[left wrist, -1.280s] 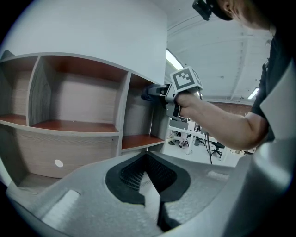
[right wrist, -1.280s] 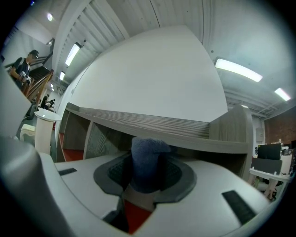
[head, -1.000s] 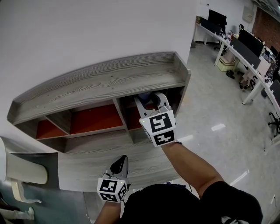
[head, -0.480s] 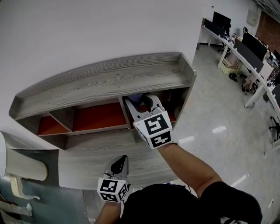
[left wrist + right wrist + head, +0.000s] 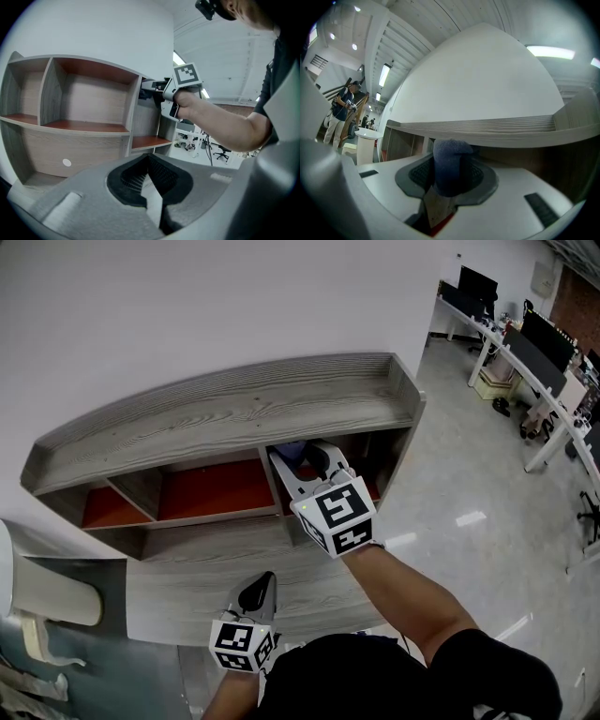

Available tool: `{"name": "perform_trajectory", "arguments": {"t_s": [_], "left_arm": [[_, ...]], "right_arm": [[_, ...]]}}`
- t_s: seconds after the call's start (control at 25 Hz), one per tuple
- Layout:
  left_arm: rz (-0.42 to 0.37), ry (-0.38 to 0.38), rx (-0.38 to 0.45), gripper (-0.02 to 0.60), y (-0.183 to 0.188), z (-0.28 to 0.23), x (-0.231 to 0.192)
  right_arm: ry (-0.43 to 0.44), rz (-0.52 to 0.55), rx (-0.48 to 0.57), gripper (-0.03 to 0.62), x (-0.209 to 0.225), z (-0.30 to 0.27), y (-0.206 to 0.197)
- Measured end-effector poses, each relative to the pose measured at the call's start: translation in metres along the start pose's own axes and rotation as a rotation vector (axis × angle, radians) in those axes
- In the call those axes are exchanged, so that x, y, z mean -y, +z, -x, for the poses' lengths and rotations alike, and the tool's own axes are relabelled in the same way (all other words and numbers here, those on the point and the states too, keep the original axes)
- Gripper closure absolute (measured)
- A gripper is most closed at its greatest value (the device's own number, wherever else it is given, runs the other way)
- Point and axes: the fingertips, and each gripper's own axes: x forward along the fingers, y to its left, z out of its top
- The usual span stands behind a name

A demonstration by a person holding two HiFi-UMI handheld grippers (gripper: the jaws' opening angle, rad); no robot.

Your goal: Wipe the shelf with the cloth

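Right gripper [image 5: 307, 463] had edged left since 1 s earlier, inside the right compartment of the shelf [image 5: 234, 413]. Its jaws pinched the blue cloth [image 5: 449, 164], which bulged out past the tips, just under the top board. Left gripper [image 5: 257, 589] hung low before the shelf, jaws pressed together, nothing between.

Grey wood-grain shelf [image 5: 234, 418], seemingly fleecy cloth [image 5: 449, 164]

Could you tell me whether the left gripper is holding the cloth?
No, the left gripper is closed on nothing, while the blue cloth sits pinched in the right gripper.
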Motion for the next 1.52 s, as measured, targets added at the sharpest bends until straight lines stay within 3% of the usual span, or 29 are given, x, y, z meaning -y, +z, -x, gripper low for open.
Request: {"name": "perform_trajectory", "arguments": {"t_s": [0.48,0.76,1.12,1.52], "left_arm": [[-0.005,-0.02,0.003,0.572,0.002,-0.002,-0.002],[-0.006,-0.054,0.013,0.572,0.002,0.003,-0.006],[-0.034,-0.154,0.023,0.572,0.004,0.007,-0.007],[-0.073,-0.272,0.027,0.572,0.006,0.016,0.002]], "right_arm": [[-0.004,0.035,0.0,0.465,-0.002,0.001,-0.003],[-0.069,-0.048,0.023,0.462,0.012,0.01,-0.007],[-0.112,-0.147,0.08,0.462,0.004,0.071,-0.022],[-0.136,-0.249,-0.007,0.462,-0.044,0.146,-0.074]]}}
